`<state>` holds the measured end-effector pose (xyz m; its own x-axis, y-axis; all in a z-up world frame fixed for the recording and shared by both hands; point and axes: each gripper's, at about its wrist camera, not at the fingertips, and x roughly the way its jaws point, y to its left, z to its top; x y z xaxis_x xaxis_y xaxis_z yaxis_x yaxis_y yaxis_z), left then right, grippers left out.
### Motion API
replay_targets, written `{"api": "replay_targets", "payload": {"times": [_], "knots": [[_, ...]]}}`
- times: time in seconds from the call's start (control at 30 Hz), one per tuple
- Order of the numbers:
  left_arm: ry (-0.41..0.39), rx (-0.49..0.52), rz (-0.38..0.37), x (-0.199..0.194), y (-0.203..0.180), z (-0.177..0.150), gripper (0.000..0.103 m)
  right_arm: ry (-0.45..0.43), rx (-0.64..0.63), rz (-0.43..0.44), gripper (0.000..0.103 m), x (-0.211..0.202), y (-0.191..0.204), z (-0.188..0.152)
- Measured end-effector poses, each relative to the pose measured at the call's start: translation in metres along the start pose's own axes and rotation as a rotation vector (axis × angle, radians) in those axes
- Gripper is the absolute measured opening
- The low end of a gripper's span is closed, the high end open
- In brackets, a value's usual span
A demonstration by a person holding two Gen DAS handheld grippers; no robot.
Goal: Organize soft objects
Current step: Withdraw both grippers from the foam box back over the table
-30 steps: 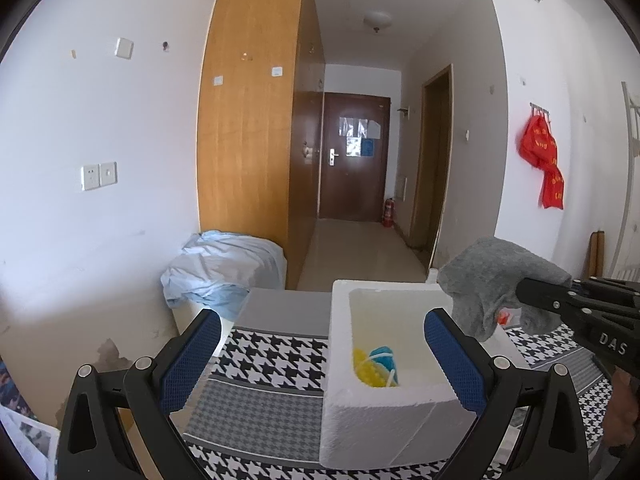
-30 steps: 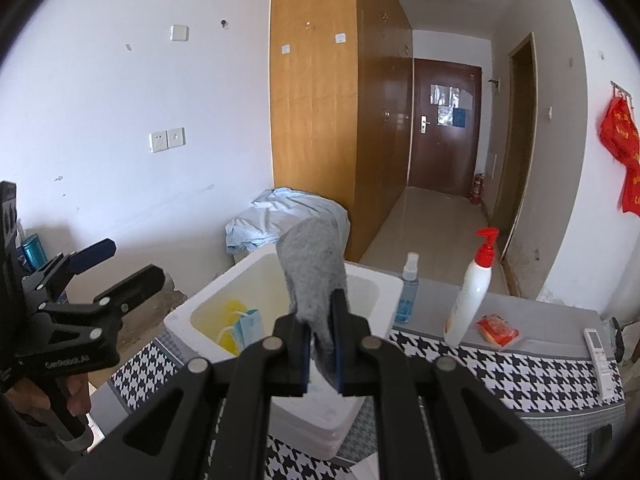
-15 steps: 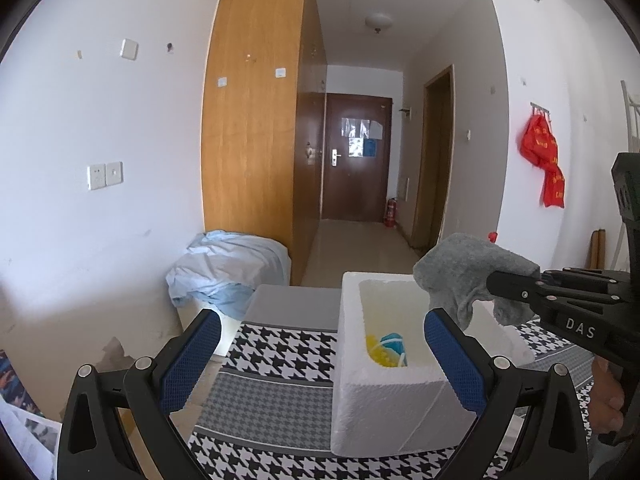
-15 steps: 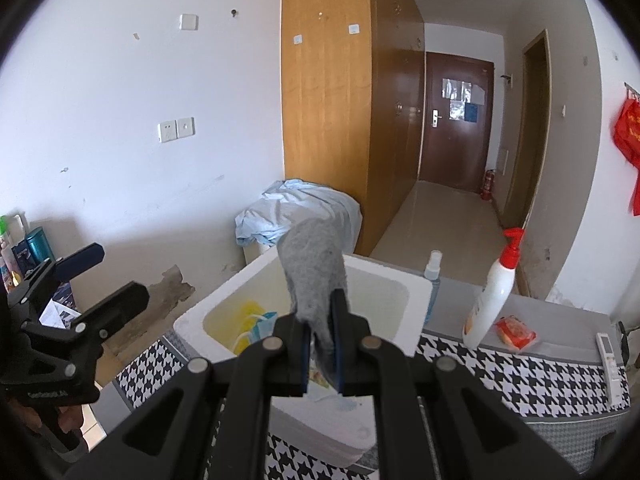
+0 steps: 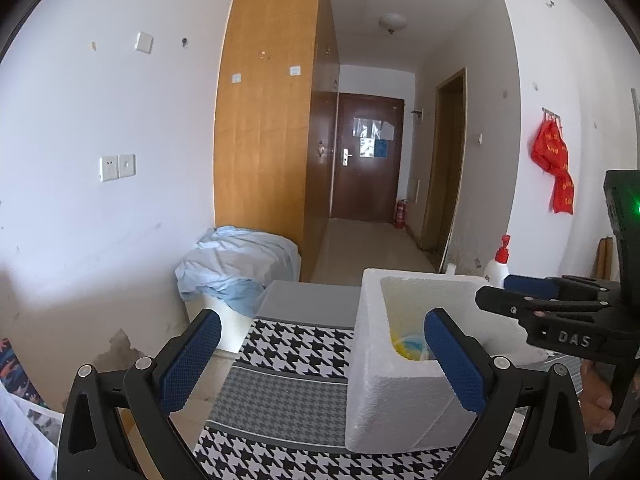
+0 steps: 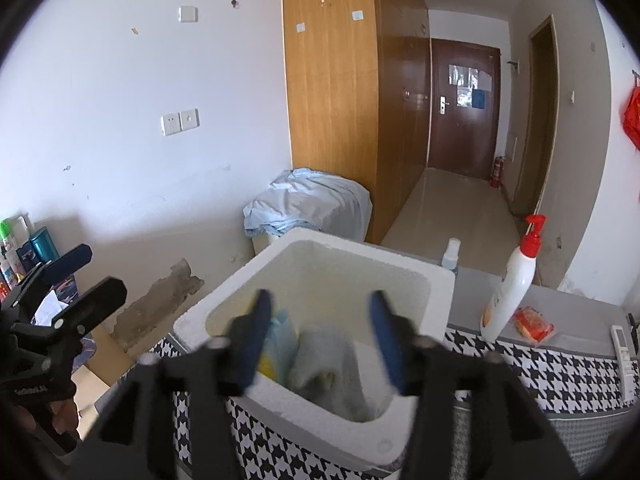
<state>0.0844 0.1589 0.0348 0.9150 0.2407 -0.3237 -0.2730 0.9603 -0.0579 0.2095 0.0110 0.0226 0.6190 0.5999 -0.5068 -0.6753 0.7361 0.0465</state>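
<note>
A white foam box [image 6: 432, 280] stands on the houndstooth table cover [image 5: 296, 344]; it also shows in the left wrist view [image 5: 372, 360]. A grey sock [image 6: 332, 364] lies inside it beside yellow and blue soft items [image 6: 280, 344], which also show in the left wrist view [image 5: 408, 346]. My right gripper [image 6: 320, 336] is open and empty just above the box; in the left wrist view [image 5: 496, 290] it reaches in from the right. My left gripper [image 5: 320, 352] is open and empty, to the left of the box.
A white pump bottle [image 6: 512, 288], a small spray bottle [image 6: 450, 254], an orange packet [image 6: 534, 324] and a remote [image 6: 622, 344] sit on the table to the right of the box. A bin draped in pale blue cloth [image 5: 236, 268] stands behind the table by the wall.
My right gripper opened and let go of the grey sock, which dropped into the foam box. My left gripper has shifted a little to the left.
</note>
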Motion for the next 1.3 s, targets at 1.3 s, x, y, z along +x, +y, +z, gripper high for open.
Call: {"api": "replay_targets", "payload": {"times": [1.3], "knots": [[-0.024,0.057,-0.061,-0.032,-0.045,0.004,0.102,-0.088,0.003,-0.015,0.071,-0.074,-0.021,-0.029]]}}
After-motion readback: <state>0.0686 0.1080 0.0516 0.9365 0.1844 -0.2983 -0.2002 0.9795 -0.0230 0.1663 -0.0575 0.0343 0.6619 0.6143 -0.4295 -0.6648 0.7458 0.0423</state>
